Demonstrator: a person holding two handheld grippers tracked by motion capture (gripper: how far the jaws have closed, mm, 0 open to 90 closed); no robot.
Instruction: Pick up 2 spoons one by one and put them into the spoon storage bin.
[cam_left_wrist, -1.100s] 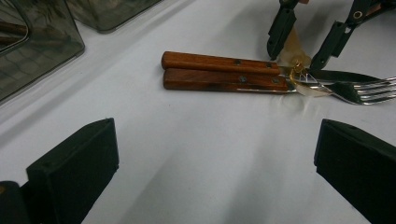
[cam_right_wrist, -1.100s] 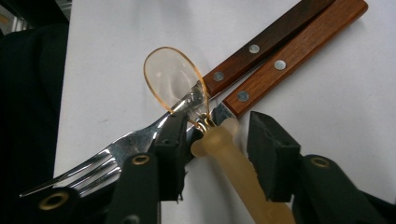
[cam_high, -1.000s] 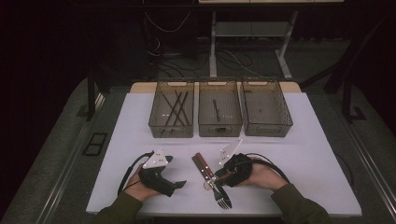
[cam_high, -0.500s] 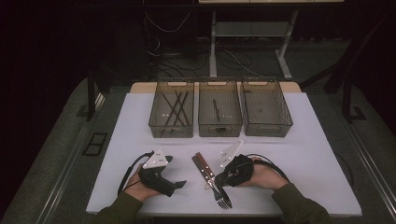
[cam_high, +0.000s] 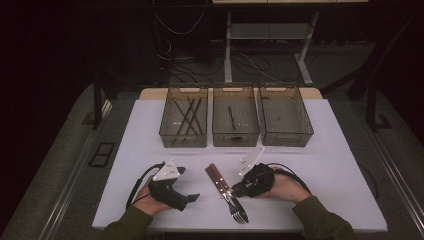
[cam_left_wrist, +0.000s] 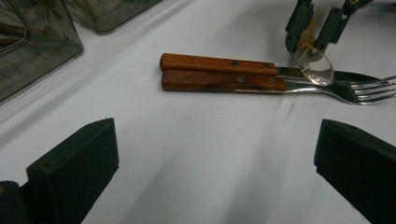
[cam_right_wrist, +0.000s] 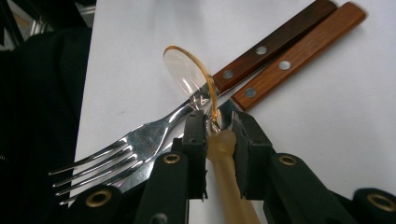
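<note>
R claw clamps a clear spoon by its neck, above two forks. L claw spread wide over bare desk.

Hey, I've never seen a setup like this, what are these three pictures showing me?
A person sits at a white table, holding a hand-operated gripper in each hand. The high view looks down from above; the other two come from cameras riding on each gripper. The left gripper is open and holds nothing; its black fingers frame its own view. The right gripper is shut on a clear amber plastic spoon, held at its neck above two wooden-handled forks that lie side by side. At the far side stand three clear bins; the left one holds dark sticks.
</note>
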